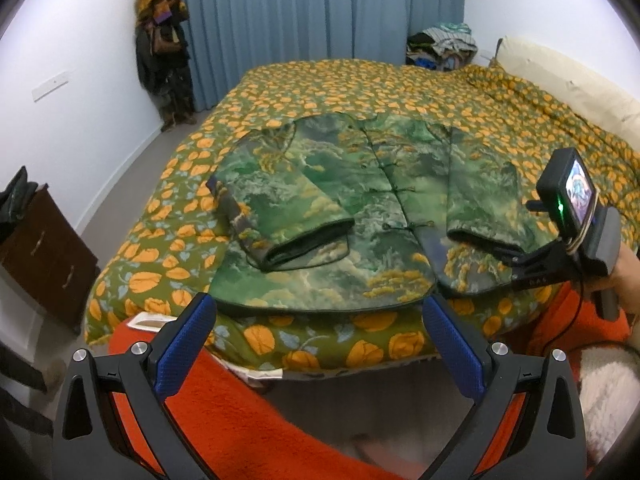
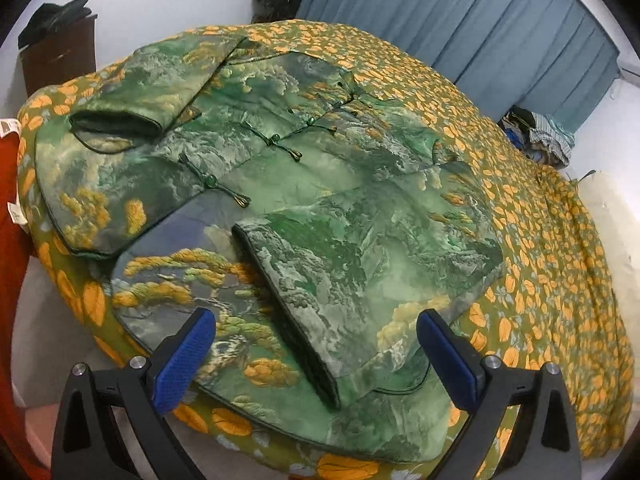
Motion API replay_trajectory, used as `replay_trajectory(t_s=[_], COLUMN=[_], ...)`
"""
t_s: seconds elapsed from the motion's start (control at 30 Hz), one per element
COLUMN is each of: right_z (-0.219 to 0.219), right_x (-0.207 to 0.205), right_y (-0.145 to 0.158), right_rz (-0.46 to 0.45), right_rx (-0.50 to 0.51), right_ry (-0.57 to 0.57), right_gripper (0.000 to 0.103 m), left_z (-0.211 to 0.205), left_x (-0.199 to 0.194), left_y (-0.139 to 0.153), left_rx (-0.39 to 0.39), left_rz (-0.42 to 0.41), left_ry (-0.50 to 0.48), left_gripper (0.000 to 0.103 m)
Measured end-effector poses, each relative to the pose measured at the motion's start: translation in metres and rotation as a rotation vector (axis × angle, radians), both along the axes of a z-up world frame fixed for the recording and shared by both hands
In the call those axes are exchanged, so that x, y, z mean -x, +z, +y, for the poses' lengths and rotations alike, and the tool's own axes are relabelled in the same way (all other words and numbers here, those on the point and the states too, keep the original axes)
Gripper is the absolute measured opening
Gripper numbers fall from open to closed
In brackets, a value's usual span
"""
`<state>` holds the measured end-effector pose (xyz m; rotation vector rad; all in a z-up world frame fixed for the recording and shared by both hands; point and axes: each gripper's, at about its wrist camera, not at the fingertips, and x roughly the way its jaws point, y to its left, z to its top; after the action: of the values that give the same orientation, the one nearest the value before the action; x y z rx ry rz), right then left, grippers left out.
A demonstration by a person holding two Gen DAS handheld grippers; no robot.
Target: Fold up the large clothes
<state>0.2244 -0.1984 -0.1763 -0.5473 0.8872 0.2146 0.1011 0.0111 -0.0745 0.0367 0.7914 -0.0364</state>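
Note:
A green landscape-print jacket with knot buttons down its front lies flat on the bed, both sleeves folded in over the body. My left gripper is open just short of the jacket's near hem, empty. My right gripper is open, its blue fingers straddling the folded right sleeve's cuff near the hem without closing on it. In the left wrist view the right gripper's body with a small screen hovers at the jacket's right edge, held by a hand.
The bed carries a green quilt with orange leaves. An orange blanket drapes below the near bed edge. A brown dresser stands left, clothes are piled at the far right corner, and blue curtains hang behind.

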Motion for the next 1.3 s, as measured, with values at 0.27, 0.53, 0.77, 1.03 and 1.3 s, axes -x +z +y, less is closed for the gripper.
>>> replay_trajectory(t_s=[0.27, 0.53, 0.77, 1.03, 1.3], right_z=[-0.007, -0.034, -0.008, -0.01, -0.084], right_x=[-0.008, -0.007, -0.015, -0.065, -0.037], right_y=[-0.001, 0.031, 0.014, -0.039, 0.081], right_rz=[0.043, -0.001, 0.038, 0.19, -0.092], right_rx=[-0.006, -0.086, -0.089, -0.109, -0.307], right_ry=[0.033, 0.017, 0.155, 0.062, -0.16], right_gripper=[0.102, 0.102, 0.102, 0.042, 0.008], left_z=[-0.004, 0.004, -0.002, 0.001, -0.004], left_x=[-0.007, -0.011, -0.022, -0.025, -0.04], left_y=[-0.006, -0.014, -0.024, -0.027, -0.035], left_rx=[0.006, 0.024, 0.035, 0.023, -0.012], left_rz=[0.015, 0.036, 0.071, 0.084, 0.108], left_ry=[-0.004, 0.019, -0.004, 0.005, -0.018], left_gripper=[0.103, 0.103, 0.103, 0.103, 0.103])
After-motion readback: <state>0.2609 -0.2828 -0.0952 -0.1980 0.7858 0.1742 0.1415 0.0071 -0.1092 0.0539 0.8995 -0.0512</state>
